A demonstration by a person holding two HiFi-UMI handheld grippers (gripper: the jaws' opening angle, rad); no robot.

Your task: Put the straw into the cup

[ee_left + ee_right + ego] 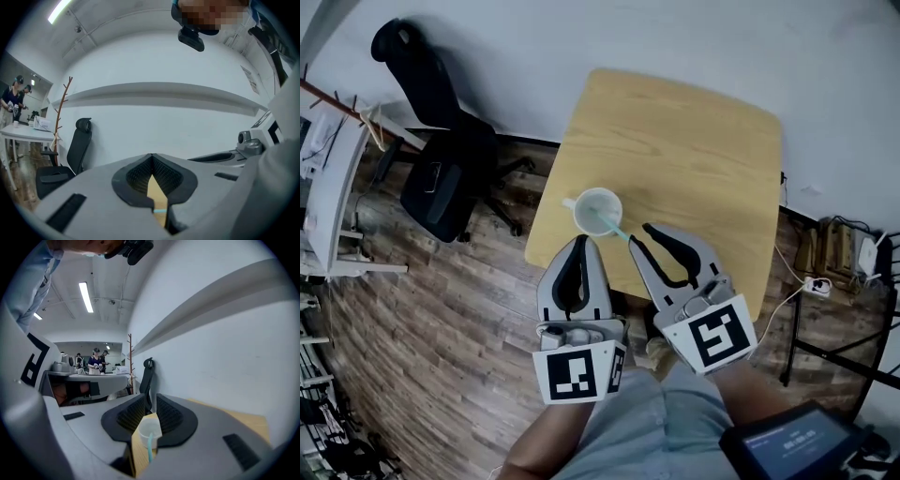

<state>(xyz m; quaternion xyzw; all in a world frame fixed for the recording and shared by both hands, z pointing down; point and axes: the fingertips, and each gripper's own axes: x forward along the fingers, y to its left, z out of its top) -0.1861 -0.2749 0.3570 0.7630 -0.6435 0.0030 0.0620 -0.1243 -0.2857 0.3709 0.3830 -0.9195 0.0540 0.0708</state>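
Note:
A translucent white cup (598, 211) stands near the front left edge of the light wooden table (694, 141). A teal straw (615, 229) stands in it and leans out toward my right gripper (640, 235). That gripper hovers just in front of the cup with its jaws a narrow gap apart, and the straw's free end lies close to its tips. In the right gripper view the cup (149, 430) and straw (150, 448) show through the gap of the right gripper (150, 401). My left gripper (579, 242) is shut on nothing, just left of the straw.
A black office chair (441, 178) stands on the wood floor to the left of the table. A white table (328, 187) is at the far left. Cables and a power strip (816, 281) lie to the right. People (96, 359) stand far off.

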